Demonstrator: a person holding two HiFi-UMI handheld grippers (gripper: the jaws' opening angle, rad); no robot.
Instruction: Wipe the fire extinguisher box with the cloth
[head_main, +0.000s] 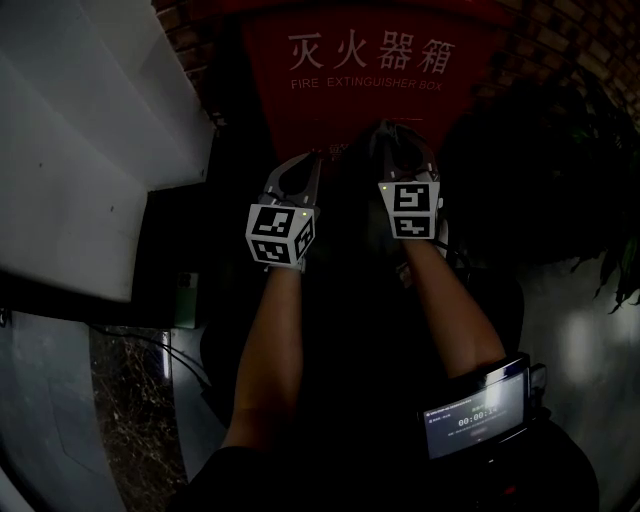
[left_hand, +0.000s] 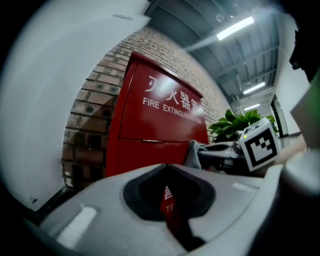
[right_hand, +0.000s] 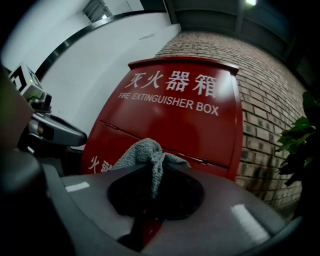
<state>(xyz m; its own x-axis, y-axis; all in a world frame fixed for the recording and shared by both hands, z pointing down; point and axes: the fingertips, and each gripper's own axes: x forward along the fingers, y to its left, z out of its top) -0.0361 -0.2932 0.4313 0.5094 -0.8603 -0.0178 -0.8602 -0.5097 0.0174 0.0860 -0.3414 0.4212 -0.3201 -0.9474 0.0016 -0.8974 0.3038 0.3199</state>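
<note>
Right gripper (head_main: 398, 140): jaws clenched on grey cloth (right_hand: 146, 150), bunched close before front of red fire extinguisher box (right_hand: 190, 115); contact with box unclear. Left gripper (head_main: 305, 165) alongside, level with right, jaws closed together, nothing between. Box upright against brick wall (right_hand: 270, 100), green plant (right_hand: 300, 145) at right.

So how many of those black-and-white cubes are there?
2. One marker cube sits on the left gripper, the other on the right gripper. None seem hidden.
</note>
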